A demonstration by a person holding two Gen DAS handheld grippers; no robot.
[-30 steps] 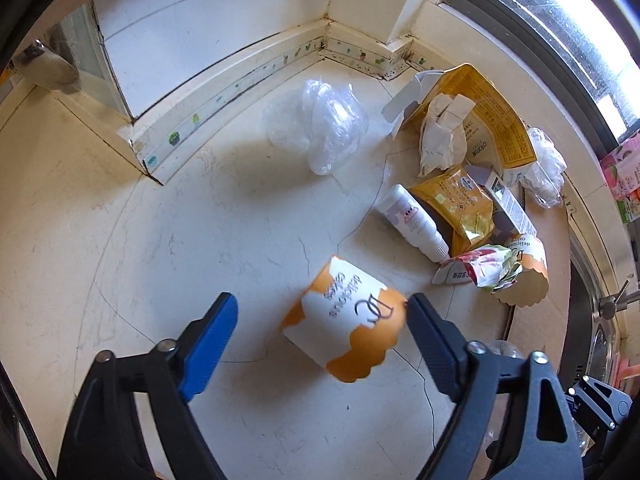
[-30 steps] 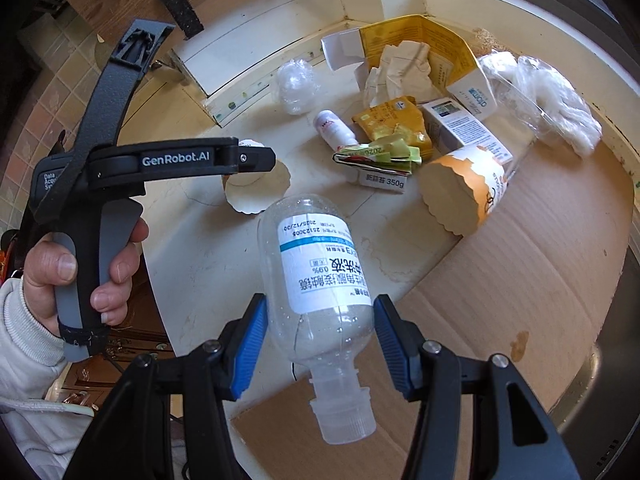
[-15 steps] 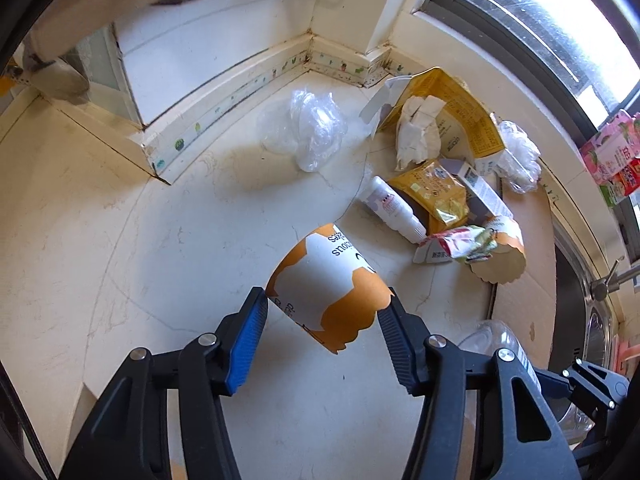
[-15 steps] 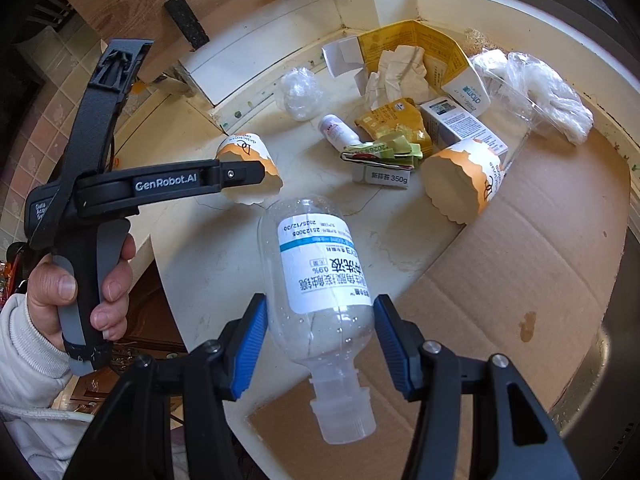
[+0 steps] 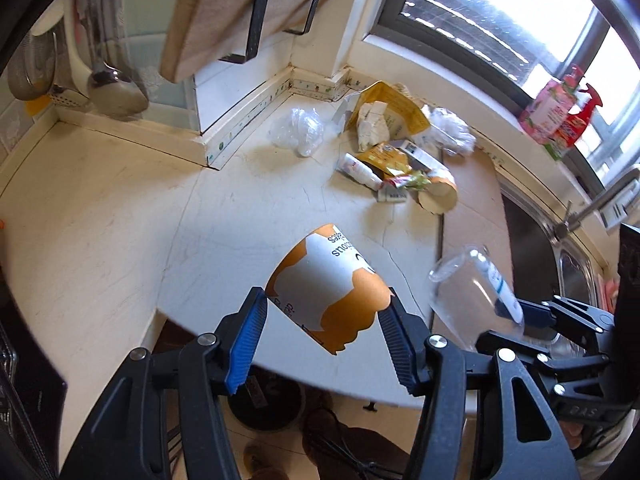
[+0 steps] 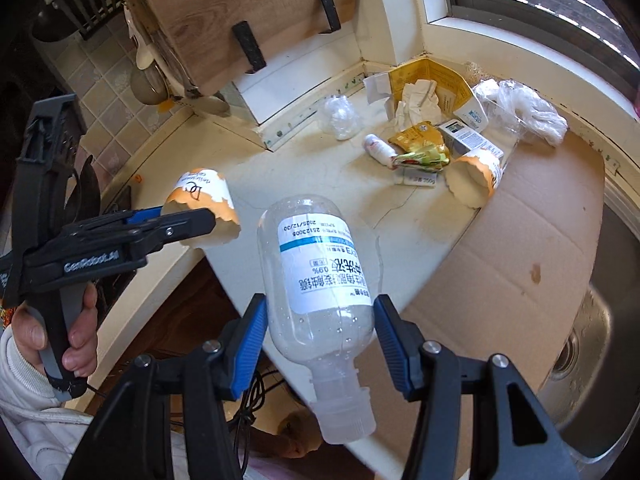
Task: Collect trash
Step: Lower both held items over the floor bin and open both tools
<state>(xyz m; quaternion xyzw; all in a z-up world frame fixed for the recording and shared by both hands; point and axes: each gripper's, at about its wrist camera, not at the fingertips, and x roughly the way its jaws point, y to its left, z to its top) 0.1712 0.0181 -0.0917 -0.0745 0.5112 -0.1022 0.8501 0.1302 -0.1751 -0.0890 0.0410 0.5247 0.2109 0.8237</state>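
Observation:
My left gripper [image 5: 322,334] is shut on an orange and white paper cup [image 5: 328,286] and holds it in the air over the counter's front edge; gripper [image 6: 188,220] and cup [image 6: 202,196] also show in the right wrist view. My right gripper [image 6: 320,344] is shut on a clear plastic bottle [image 6: 320,280], cap end toward the camera, above the counter edge; the bottle also shows in the left wrist view [image 5: 472,286]. More trash lies at the back corner: a second paper cup [image 6: 476,176], a crumpled clear bag [image 6: 340,116], a small white bottle [image 6: 378,148], yellow wrappers [image 6: 420,140].
A flat cardboard sheet [image 6: 520,248] lies on the counter by a steel sink [image 6: 592,340] at the right. A wooden cutting board [image 6: 240,4] hangs on the wall with ladles [image 5: 116,88] beside it. A dark bin [image 5: 264,404] stands on the floor below.
My left gripper closed on the paper cup, lifted it off the counter and pulled back toward the front edge. My right gripper, still holding the bottle, also rose and pulled back.

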